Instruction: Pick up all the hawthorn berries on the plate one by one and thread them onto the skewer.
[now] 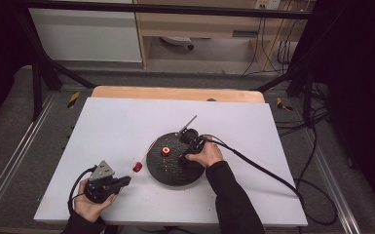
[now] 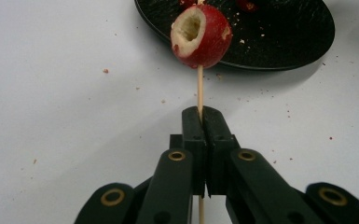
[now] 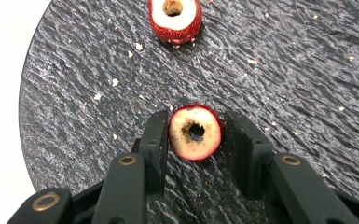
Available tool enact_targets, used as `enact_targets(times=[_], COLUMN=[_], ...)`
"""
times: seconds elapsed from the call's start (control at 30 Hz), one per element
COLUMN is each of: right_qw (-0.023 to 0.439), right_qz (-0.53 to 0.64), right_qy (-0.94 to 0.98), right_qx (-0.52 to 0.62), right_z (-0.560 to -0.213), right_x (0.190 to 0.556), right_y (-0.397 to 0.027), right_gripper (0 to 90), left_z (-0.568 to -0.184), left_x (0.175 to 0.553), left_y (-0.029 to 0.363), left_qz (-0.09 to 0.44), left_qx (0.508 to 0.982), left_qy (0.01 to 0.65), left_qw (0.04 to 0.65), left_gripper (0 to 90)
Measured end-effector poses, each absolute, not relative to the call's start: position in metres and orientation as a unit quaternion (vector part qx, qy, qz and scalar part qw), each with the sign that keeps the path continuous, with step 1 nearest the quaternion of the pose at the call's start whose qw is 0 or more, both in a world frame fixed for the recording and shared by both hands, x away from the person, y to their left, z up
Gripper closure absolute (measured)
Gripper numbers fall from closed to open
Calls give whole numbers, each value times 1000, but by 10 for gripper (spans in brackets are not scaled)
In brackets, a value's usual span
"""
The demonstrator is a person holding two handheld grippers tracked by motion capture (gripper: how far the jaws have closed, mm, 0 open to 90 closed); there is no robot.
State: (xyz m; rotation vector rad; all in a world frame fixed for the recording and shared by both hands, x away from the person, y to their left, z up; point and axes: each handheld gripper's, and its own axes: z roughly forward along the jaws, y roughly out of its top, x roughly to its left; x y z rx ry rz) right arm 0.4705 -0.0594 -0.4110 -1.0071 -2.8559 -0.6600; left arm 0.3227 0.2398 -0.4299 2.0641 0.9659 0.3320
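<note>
Black plate [image 1: 173, 168] near table's [image 1: 126, 122] front edge; left claw [image 2: 200, 122] clamps skewer [image 2: 199, 91], right claw [image 3: 195, 135] grips cored fruit [image 3: 195, 132].

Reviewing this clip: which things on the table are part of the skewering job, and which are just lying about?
In the job:
- wooden skewer, clamped in the left gripper
- red fruit on the skewer
- cored red fruit between the right gripper jaws
- third fruit
- black plate

Lying about:
- crumbs on the white table
- metal rod beyond the plate
</note>
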Motion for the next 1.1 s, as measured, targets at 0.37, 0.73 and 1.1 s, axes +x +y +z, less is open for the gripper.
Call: enact_targets(times=[0.37, 0.73, 1.1], right_qw=[17, 17, 20], right_qz=[-246, -327, -471], right_qy=[-907, -873, -798], right_qx=[-340, -361, -375], right_z=[-398, -387, -392], right_x=[466, 453, 426], right_y=[-64, -66, -77], right_gripper=[624, 625, 626], left_z=[-430, -429, -428], left_x=[322, 321, 321], left_y=[240, 241, 242], left_qz=[133, 135, 133], left_qx=[818, 815, 809], left_qy=[383, 384, 389], left_qw=[408, 412, 419], left_gripper=[884, 884, 884])
